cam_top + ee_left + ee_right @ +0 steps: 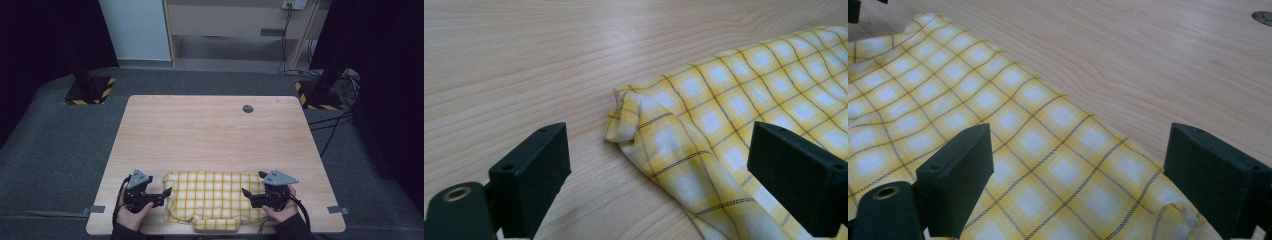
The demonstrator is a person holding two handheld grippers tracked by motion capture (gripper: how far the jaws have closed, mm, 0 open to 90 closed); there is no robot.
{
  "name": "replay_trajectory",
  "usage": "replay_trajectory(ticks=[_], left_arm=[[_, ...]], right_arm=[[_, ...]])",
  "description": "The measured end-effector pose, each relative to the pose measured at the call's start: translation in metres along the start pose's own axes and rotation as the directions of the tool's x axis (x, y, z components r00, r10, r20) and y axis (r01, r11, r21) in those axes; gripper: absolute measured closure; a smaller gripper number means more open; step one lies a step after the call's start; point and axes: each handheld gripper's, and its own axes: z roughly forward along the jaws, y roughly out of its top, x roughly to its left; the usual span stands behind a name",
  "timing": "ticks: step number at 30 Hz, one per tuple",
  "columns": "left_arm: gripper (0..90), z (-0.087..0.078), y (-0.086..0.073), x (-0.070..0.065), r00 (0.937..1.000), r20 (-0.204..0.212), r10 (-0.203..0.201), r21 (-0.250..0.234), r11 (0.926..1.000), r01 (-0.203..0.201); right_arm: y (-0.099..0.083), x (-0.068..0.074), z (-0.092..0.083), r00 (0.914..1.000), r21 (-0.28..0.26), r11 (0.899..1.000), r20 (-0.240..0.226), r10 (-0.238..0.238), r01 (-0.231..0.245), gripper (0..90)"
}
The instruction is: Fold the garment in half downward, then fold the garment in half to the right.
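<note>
So the big thing here is the light wood worktop (215,130), mostly bare, with a small dark round cap (247,108) set into it near the far edge. Down at the near edge sits the yellow checked cloth (215,200), folded into a rough rectangle with a little folded flap poking out toward the person. It's bunched and puckered at its left corner, you can see that well in the left gripper view.

Left tool (167,192) is parked at the cloth's left edge, jaws wide apart, nothing between the pads. Right tool (246,192) hovers over the right end, jaws also spread, cloth lying under them but not pinched.

What could go wrong imo: that crumpled left corner has a few layers stacked, so a pinch there could easily catch just the top one and the fold falls apart. Also the cloth is right at the near edge, any drag toward the person and it slides off the worktop
</note>
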Motion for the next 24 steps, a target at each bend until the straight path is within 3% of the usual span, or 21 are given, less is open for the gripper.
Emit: replay_trajectory(ticks=[13,24], left_arm=[[9.3,0.003,0.0,0.002,1.0,0.001,-0.005,0.02,0.9998,0.005],[11.5,0.006,0.011,0.001,0.9999,-0.012,0.001,0.05,0.9988,0.0]], right_arm=[[-0.002,0.002,0.007,0.9999,0.048,0.999,0.005,-0.01,0.01,11.8],[0.003,0.006,0.004,0.9998,0.047,0.999,0.002,-0.018,0.018,11.4]])
